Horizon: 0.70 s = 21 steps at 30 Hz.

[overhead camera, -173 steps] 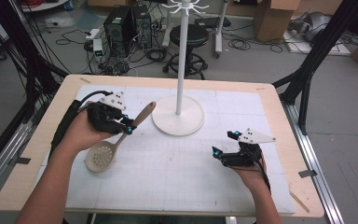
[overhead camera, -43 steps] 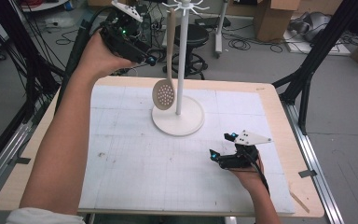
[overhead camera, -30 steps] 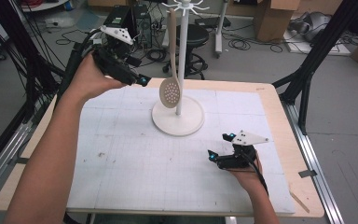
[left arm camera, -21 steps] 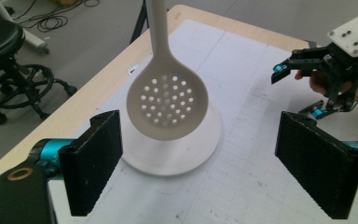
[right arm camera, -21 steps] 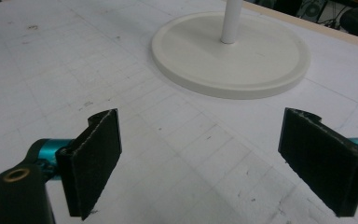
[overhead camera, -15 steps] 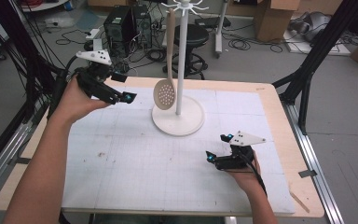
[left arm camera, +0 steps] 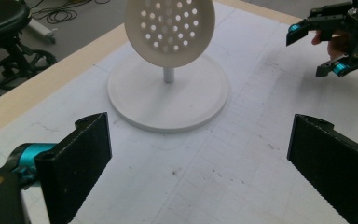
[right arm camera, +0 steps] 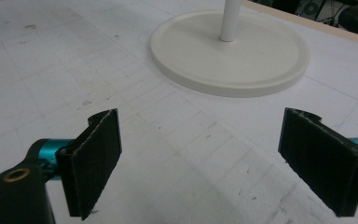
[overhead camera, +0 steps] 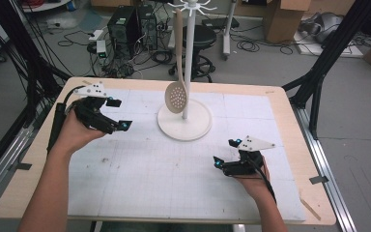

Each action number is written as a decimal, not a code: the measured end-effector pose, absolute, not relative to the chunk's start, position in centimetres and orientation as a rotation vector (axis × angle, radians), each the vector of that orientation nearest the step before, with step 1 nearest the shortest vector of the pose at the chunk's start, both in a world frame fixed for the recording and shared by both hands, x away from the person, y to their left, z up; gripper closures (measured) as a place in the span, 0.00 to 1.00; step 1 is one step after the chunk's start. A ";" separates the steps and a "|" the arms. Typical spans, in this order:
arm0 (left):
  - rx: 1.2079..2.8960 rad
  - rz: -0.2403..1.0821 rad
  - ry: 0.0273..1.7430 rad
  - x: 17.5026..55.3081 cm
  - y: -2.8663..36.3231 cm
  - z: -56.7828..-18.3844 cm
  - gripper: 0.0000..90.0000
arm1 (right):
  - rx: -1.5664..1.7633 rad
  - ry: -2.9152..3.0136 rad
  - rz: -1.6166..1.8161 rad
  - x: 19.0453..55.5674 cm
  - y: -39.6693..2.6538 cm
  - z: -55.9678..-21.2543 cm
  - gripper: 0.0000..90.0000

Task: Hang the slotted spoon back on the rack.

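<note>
A cream slotted spoon (overhead camera: 176, 96) hangs by its handle from the top hooks of a white stand (overhead camera: 184, 126) at the table's far middle, its bowl just above the round base. My left gripper (overhead camera: 120, 114) is open and empty, to the left of the stand and low over the mat. From the left gripper view, the spoon (left arm camera: 170, 25) and stand base (left arm camera: 168, 100) lie ahead of the open left gripper (left arm camera: 200, 168). My right gripper (overhead camera: 224, 152) rests open and empty at the front right, with the stand base (right arm camera: 228, 53) ahead of the right gripper (right arm camera: 200, 158).
A white gridded mat (overhead camera: 174, 179) covers most of the wooden table (overhead camera: 34, 188). Behind the far edge are a black stool (overhead camera: 205, 36), computer towers (overhead camera: 125, 21) and floor cables. Black frame posts (overhead camera: 323, 63) stand at both sides. The right gripper (left arm camera: 307, 53) also appears far off in the left gripper view.
My left gripper carried the spoon from the table up to the stand, let it go on a hook, then drew back down and to the left. The right gripper stayed put.
</note>
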<state>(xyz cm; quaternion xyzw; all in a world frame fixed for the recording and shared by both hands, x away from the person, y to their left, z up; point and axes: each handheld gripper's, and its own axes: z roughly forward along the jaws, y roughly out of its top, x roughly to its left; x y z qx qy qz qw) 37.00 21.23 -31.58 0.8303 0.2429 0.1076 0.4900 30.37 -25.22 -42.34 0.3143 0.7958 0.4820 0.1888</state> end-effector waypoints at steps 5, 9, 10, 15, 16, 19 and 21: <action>1.985 0.250 0.583 36.1 21.6 -32.6 0.07 | 0.884 2.235 1.360 30.1 -25.3 -42.3 0.14; 1.948 0.256 0.564 34.8 22.3 -33.9 0.07 | 0.892 2.225 1.366 30.1 -25.4 -42.2 0.14; 1.940 0.254 0.566 34.6 22.5 -34.3 0.07 | 0.889 2.226 1.369 30.2 -25.5 -42.2 0.14; 1.902 0.238 0.546 33.1 23.0 -35.9 0.05 | 0.888 2.229 1.372 30.2 -25.5 -42.2 0.14; 1.893 0.246 0.538 32.8 23.0 -36.1 0.03 | 0.883 2.231 1.372 30.2 -25.5 -42.2 0.14; 1.909 0.242 0.533 32.4 22.8 -36.5 0.03 | 0.878 2.224 1.377 30.3 -25.8 -42.2 0.14; 1.903 0.225 0.514 31.9 22.8 -36.6 0.02 | 0.893 2.214 1.387 30.3 -26.2 -42.0 0.14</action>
